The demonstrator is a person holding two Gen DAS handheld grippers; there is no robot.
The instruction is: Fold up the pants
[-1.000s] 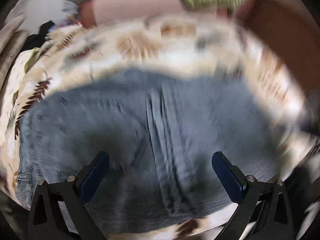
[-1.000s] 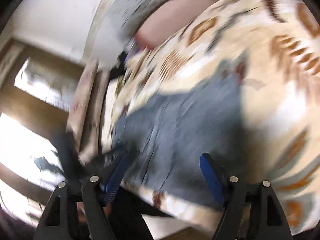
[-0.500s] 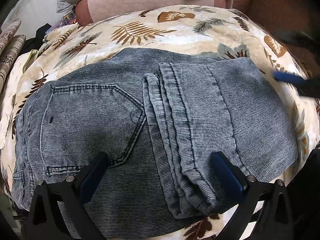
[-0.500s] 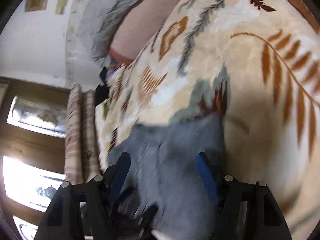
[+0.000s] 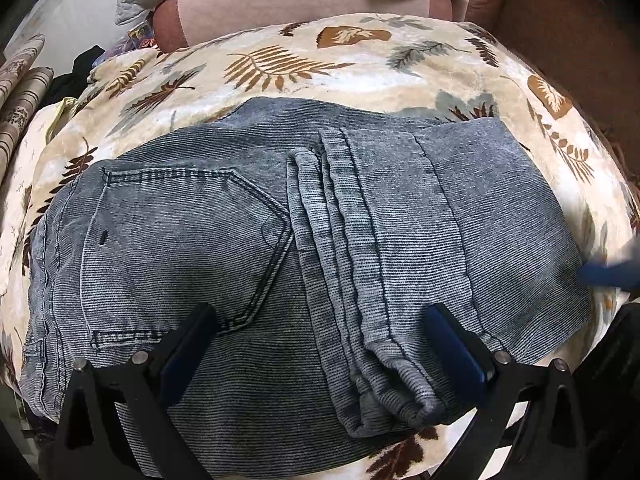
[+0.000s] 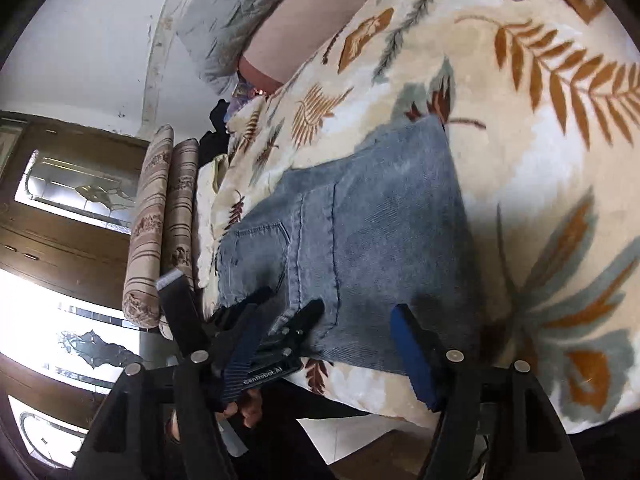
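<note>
A leaf-print blanket (image 5: 360, 68) covers the bed, with folded grey-blue jeans (image 5: 224, 240) lying flat on it. Both the left gripper (image 5: 320, 344) and right gripper (image 6: 328, 344) hover wide open, empty. The denim looks heavy, limp and grippy; the thick right-hand fold edge seems the best hold

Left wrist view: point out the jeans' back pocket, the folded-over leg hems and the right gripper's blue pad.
back pocket (image 5: 180, 236), left wrist view, middle of the pocket panel.
leg hems (image 5: 400, 404), left wrist view, rolled hem ends near the front edge.
right gripper pad (image 5: 604, 274), left wrist view, blurred blue tip at right.
</note>
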